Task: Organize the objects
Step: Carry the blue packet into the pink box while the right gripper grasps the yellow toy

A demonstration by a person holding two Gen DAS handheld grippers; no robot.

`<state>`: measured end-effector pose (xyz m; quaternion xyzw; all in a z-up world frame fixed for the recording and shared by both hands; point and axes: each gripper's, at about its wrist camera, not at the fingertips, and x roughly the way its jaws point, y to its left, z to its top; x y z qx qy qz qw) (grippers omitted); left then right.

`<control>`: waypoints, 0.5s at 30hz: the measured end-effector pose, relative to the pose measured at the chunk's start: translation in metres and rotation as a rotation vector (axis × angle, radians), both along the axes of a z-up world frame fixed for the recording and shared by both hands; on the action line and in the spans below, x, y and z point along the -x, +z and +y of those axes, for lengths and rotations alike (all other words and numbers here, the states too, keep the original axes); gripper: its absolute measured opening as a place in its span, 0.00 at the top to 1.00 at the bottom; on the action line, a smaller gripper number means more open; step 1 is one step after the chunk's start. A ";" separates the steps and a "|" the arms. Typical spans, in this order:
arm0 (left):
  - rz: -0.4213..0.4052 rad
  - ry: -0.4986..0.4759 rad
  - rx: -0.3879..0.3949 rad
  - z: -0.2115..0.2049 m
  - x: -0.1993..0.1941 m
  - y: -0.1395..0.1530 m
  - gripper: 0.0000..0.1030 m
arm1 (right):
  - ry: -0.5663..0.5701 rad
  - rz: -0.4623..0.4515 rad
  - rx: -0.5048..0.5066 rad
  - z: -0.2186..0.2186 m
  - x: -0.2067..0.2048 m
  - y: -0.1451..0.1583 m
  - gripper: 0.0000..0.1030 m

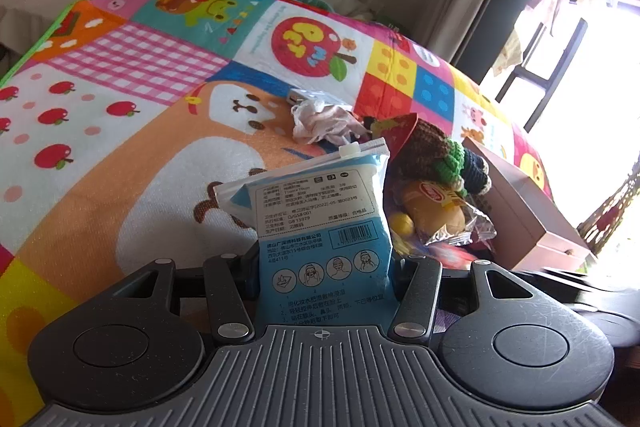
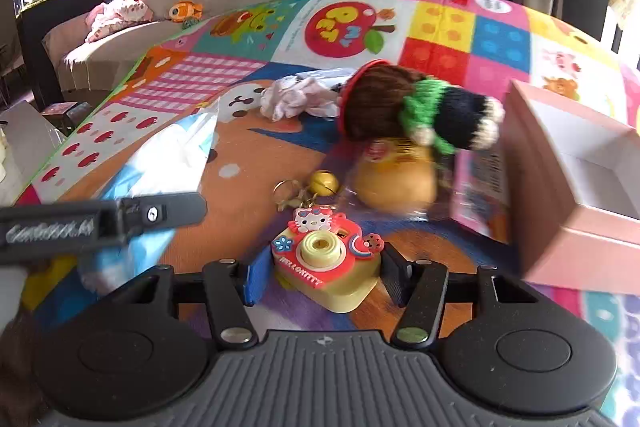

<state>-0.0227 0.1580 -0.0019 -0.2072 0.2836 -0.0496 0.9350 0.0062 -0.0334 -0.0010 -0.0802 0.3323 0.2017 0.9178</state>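
My left gripper [image 1: 326,263] is shut on a blue zip pouch [image 1: 320,211] with printed text, held upright above the colourful play mat [image 1: 120,147]. From the right wrist, that gripper's finger [image 2: 160,213] and the pouch [image 2: 160,163] appear at the left. My right gripper [image 2: 326,271] sits low on the mat [image 2: 248,155], both pads against the sides of a red and yellow Hello Kitty toy camera [image 2: 326,259]. A key ring [image 2: 286,189] and a yellow bell [image 2: 324,183] lie just beyond the camera.
A brown, green and black knitted doll [image 2: 416,111] lies over a yellow snack packet [image 2: 394,179]. An open pink box [image 2: 580,187] stands at the right with a pink card pack [image 2: 480,187] against it. Crumpled pale cloth [image 2: 296,97] lies farther back. A sofa with plush toys [image 2: 184,11] borders the mat.
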 end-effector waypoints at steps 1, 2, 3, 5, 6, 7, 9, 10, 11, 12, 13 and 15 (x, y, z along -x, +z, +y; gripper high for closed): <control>0.001 0.000 -0.009 -0.001 0.000 0.000 0.44 | 0.004 -0.006 -0.001 -0.009 0.008 0.004 0.45; 0.002 0.000 -0.019 -0.003 0.000 0.001 0.44 | 0.005 -0.012 -0.005 -0.020 0.019 0.009 0.45; 0.004 0.001 -0.033 -0.005 0.000 0.001 0.44 | 0.003 -0.020 -0.012 -0.032 0.028 0.015 0.45; 0.011 0.009 -0.077 -0.012 0.001 0.004 0.44 | -0.010 -0.043 -0.031 -0.057 0.048 0.027 0.45; 0.018 0.017 -0.108 -0.016 0.002 0.005 0.44 | -0.020 -0.058 -0.043 -0.071 0.058 0.033 0.45; 0.031 0.023 -0.136 -0.021 0.003 0.008 0.45 | -0.035 -0.078 -0.053 -0.084 0.068 0.040 0.45; 0.044 -0.011 -0.135 -0.033 0.005 0.016 0.45 | -0.069 -0.129 -0.066 -0.111 0.086 0.052 0.49; 0.036 -0.048 -0.114 -0.042 0.005 0.025 0.45 | -0.089 -0.154 -0.077 -0.125 0.094 0.057 0.58; 0.021 -0.084 -0.103 -0.053 0.003 0.037 0.45 | -0.105 -0.168 -0.094 -0.139 0.098 0.061 0.61; -0.003 -0.125 -0.104 -0.068 0.000 0.051 0.45 | -0.128 -0.187 -0.117 -0.152 0.102 0.064 0.64; -0.032 -0.168 -0.116 -0.085 -0.006 0.068 0.45 | -0.151 -0.208 -0.133 -0.163 0.104 0.067 0.65; -0.072 -0.241 -0.128 -0.123 -0.024 0.099 0.45 | -0.184 -0.239 -0.158 -0.182 0.106 0.067 0.72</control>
